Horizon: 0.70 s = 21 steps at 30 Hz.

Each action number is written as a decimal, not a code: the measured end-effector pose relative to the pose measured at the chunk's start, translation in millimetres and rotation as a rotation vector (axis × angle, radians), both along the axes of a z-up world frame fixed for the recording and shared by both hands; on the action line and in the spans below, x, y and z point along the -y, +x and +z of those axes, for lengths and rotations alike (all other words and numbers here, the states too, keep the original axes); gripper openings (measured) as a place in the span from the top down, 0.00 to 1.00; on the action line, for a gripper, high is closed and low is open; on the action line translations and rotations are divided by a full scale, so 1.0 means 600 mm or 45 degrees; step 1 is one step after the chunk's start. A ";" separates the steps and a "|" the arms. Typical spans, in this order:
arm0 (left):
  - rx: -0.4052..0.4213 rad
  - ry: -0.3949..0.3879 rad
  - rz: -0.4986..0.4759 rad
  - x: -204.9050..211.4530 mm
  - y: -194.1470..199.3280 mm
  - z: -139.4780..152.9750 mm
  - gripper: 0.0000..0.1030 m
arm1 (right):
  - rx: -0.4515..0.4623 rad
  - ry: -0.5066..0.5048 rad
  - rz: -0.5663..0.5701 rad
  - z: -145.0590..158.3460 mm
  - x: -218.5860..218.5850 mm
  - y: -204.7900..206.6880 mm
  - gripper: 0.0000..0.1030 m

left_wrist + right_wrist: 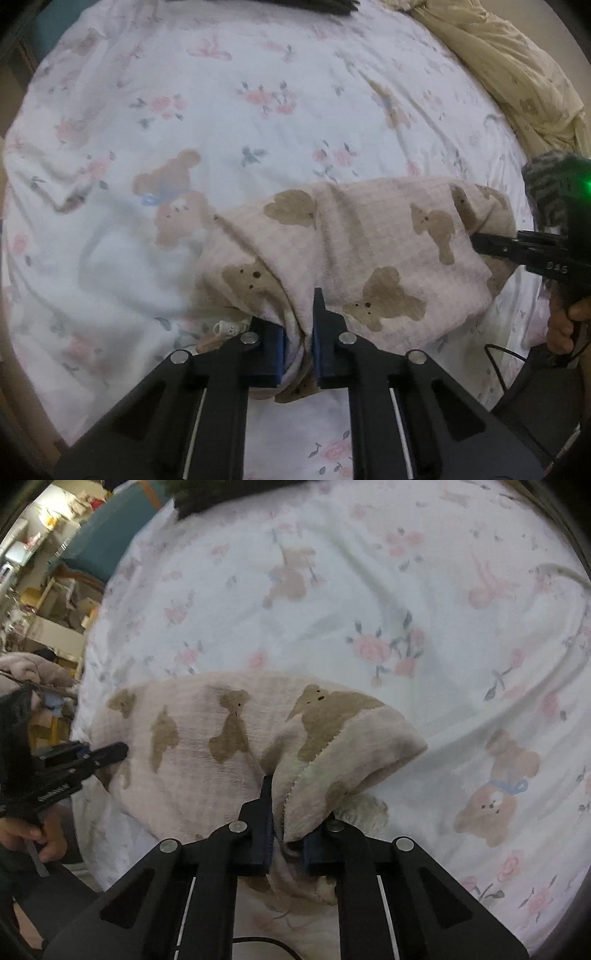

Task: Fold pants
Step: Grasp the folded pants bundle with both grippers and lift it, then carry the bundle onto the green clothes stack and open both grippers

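Note:
The pants [369,240] are pale pink with brown bear prints and lie bunched on the bed near its front edge. My left gripper [299,332] is shut on a pinched fold at their near left end. My right gripper [286,823] is shut on a bunched edge at their right end, where the cloth [229,738] curls over the fingers. Each gripper shows in the other's view: the right one [491,245] at the pants' right side, the left one [110,753] at their left side.
The bed sheet [240,110] is white with pink flowers and bears, wrinkled. A cream blanket [509,66] lies bunched at the far right. A dark object [295,5] lies at the bed's far edge. Cluttered shelves [48,602] stand beyond the bed's left side.

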<state>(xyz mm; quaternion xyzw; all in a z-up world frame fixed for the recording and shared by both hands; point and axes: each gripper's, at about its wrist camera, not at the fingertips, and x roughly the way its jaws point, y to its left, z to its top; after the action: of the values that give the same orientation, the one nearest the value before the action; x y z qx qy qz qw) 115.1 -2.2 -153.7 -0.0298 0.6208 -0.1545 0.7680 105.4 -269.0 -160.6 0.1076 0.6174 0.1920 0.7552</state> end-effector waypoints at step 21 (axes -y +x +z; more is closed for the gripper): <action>0.549 -0.087 0.104 -0.062 0.222 0.287 0.92 | 0.586 0.169 -0.054 0.263 0.005 0.207 0.91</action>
<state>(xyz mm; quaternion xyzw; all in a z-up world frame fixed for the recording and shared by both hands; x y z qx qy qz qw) 248.5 35.0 18.7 -0.0470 0.4349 -0.1469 0.8872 229.3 -271.9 -3.0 0.1233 0.4127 0.2358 0.8711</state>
